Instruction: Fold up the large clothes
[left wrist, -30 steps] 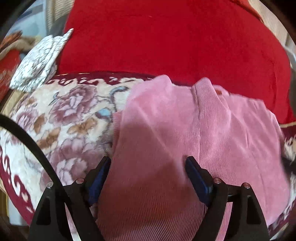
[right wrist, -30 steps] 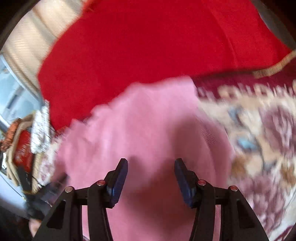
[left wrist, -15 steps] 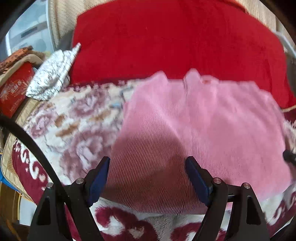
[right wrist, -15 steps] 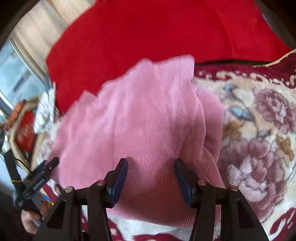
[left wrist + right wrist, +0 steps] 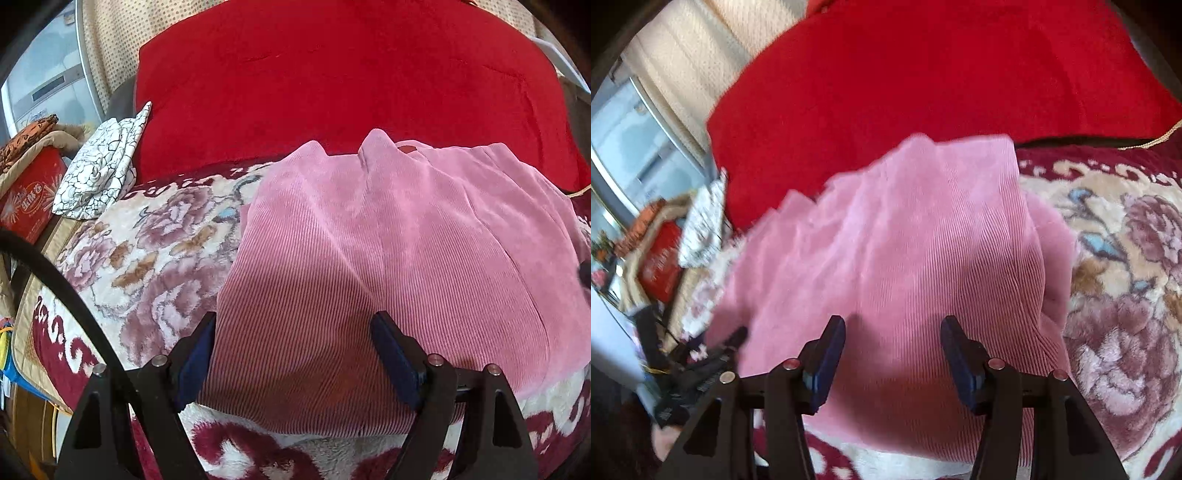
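Observation:
A pink corduroy garment (image 5: 388, 236) lies folded on a floral blanket (image 5: 147, 251); the right wrist view shows the same garment (image 5: 916, 258) from its other side. My left gripper (image 5: 293, 332) hovers over the garment's near left part, its jaws wide apart and gripping nothing. My right gripper (image 5: 893, 336) hangs above the near right part, jaws apart, with only cloth showing in the gap and no fold pinched. The left gripper (image 5: 735, 338) also shows at the lower left of the right wrist view, held by a hand (image 5: 665, 441).
A big red cushion (image 5: 351, 81) stands behind the garment. A white crackle-patterned cloth bundle (image 5: 103, 170) and a red box (image 5: 29, 199) sit at the far left. The blanket's dark red border (image 5: 243, 450) runs along the near edge.
Both grippers have drawn back from the garment, so its near hem and the blanket's border now show. The garment lies flatter. Neither pair of jaws changed its gap.

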{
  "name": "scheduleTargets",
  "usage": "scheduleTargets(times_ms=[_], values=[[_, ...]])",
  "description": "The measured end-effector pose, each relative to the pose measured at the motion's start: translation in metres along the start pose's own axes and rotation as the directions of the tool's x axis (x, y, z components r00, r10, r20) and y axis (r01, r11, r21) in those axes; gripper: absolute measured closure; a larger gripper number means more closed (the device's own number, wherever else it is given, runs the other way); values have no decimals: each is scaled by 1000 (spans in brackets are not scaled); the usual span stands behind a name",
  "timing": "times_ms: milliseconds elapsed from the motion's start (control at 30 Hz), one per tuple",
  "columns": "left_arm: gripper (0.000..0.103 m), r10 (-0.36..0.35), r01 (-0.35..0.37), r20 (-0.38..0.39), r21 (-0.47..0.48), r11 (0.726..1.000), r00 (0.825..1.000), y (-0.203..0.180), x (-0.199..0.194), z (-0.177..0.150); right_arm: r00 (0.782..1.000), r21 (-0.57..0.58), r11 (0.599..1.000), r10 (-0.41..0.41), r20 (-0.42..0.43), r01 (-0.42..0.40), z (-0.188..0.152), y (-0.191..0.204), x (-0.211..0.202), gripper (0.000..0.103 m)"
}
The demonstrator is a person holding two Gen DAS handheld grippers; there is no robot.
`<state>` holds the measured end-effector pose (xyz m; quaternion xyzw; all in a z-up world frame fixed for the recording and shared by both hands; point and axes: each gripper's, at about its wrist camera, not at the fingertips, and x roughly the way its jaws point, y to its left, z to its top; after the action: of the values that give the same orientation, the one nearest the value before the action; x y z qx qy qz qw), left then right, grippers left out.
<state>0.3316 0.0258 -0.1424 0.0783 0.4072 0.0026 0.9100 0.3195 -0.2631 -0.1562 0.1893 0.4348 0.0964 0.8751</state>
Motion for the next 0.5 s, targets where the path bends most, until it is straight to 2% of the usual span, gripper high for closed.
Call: scheduleTargets(times_ms=[133, 500], values=[[19, -3, 3, 6, 4, 1000, 1000, 0, -1, -1, 1000, -46, 999, -29, -1, 29, -3, 3, 8, 44], [19, -11, 11, 13, 10, 1000, 1000, 1, -6, -3, 1000, -82, 996, -16, 9, 17, -6, 1, 9, 42]])
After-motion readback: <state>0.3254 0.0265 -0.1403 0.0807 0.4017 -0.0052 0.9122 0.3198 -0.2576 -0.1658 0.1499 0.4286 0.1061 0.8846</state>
